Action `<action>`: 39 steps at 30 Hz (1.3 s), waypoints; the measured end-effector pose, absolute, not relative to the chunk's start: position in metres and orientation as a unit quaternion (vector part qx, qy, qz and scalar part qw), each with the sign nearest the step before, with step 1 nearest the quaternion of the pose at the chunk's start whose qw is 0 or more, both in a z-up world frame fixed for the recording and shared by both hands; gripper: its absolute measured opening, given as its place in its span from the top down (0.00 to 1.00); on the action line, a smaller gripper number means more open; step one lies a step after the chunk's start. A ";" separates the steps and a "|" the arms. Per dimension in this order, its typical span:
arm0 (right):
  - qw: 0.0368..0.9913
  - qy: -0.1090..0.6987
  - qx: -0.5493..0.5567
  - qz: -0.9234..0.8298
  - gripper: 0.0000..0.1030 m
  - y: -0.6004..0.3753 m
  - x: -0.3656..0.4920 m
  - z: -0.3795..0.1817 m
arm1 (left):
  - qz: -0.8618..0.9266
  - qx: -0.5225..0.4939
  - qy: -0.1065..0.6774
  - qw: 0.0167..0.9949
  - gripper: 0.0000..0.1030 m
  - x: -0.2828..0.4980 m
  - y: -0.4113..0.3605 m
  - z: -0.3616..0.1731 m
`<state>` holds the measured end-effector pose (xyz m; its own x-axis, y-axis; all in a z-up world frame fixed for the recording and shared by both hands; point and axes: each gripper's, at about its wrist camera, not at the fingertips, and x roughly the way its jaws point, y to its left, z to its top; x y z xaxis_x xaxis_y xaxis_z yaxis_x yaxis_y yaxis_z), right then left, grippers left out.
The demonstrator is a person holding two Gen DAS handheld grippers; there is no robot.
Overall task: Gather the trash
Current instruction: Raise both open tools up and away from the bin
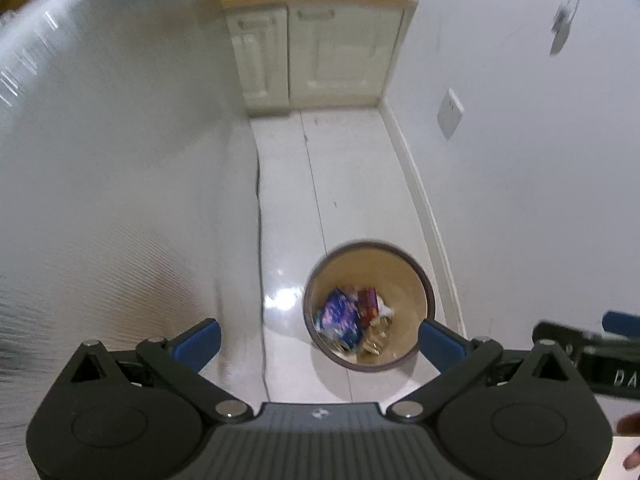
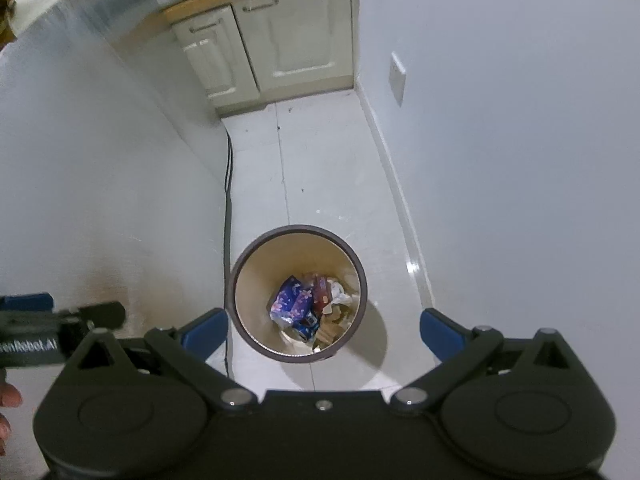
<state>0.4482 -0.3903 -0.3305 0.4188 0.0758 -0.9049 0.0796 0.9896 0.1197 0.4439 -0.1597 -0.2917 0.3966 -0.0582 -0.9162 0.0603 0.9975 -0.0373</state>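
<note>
Where wrappers [image 2: 294, 302] lie, bin [image 2: 298, 232].

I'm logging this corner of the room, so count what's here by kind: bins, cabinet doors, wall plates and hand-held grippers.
Bins: 1
Cabinet doors: 2
Wall plates: 1
Hand-held grippers: 2, left hand-held gripper, right hand-held gripper
Total: 6

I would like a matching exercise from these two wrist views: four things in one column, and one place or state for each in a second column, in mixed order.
Things:
1. blue floral wrapper
2. wall socket plate
3. black cable
4. right gripper

Places or states:
A. open, with nothing between the fingers
B. inside the round waste bin
C. on the white wall at the right of the picture
D. running along the floor by the left wall

Pairs: 1-B, 2-C, 3-D, 4-A
</note>
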 end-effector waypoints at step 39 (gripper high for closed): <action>0.929 0.361 0.056 -0.058 0.00 -0.324 0.233 -0.013 | -0.072 -0.025 0.377 0.923 0.00 0.230 -0.044 0.017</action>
<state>0.2326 -0.3241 -0.0130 0.7329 -0.0680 -0.6769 0.1491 0.9869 0.0623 0.2304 -0.0436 0.0174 0.7054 -0.1524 -0.6922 0.1149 0.9883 -0.1005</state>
